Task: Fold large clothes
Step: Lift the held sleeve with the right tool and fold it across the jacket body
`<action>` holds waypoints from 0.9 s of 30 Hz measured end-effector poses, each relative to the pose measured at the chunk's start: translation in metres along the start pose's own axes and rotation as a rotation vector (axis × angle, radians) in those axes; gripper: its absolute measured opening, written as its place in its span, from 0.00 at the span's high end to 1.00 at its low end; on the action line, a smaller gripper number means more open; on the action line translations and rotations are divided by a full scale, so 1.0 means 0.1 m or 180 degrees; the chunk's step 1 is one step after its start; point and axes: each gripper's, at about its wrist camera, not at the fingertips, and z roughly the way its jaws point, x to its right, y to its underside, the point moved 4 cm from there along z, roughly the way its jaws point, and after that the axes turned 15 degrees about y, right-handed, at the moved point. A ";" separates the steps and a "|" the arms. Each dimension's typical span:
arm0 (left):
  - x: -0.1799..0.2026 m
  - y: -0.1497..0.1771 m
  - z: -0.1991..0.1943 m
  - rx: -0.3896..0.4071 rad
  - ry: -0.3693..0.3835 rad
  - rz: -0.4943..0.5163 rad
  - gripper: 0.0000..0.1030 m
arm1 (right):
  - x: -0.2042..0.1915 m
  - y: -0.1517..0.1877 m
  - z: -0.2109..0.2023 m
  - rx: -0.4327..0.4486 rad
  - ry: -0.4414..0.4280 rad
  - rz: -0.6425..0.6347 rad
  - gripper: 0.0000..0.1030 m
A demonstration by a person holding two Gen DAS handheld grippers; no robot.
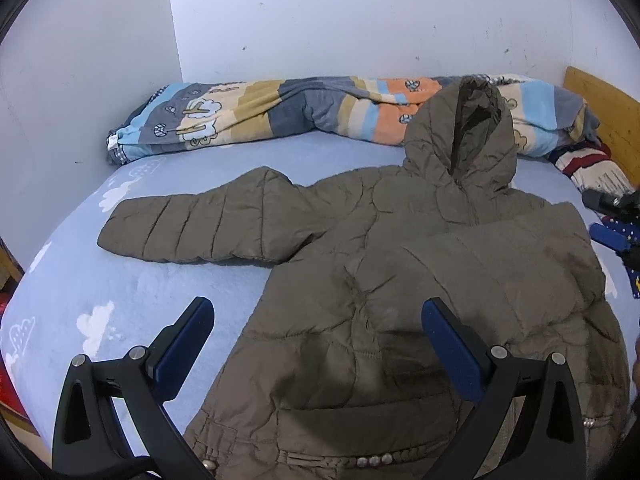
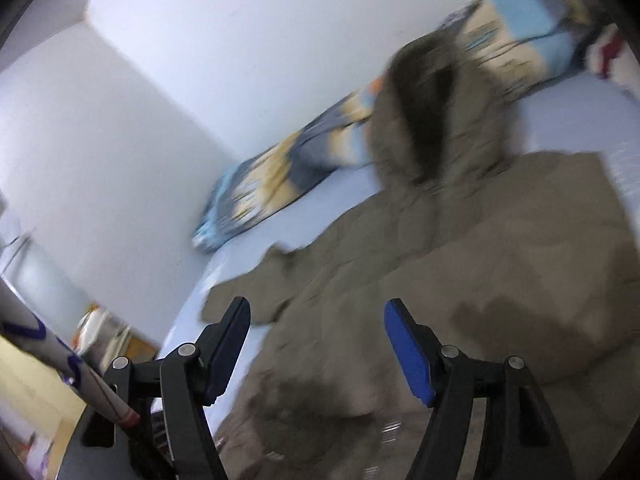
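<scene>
Jacket [image 1: 400, 272] flat on bed [image 1: 120, 300]; rolled quilt [image 1: 280, 112] behind; both tools wide, empty.

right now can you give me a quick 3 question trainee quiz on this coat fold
1. True or false: the left sleeve of the coat as pictured still lies stretched out on the bed sheet.
2. Which sleeve is already folded across the body? A) pictured right B) pictured left
3. Fill in: both the left gripper and the right gripper are ____.

Key: 1 true; 2 A; 3 open, nothing between the jaws.
</scene>
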 end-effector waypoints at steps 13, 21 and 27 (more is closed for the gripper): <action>0.03 0.34 0.80 -0.0896 -0.0244 0.0087 0.00 | 1.45 0.14 0.59 -0.0619 0.1556 0.0449 0.48; 0.08 0.24 0.62 -0.0611 -0.0203 0.0109 0.00 | 0.56 0.03 0.21 -0.0183 0.1551 -0.0386 0.48; 0.04 0.20 0.59 -0.0597 -0.0168 0.0058 0.00 | 0.11 0.45 0.44 -0.0434 0.1350 -0.0969 0.48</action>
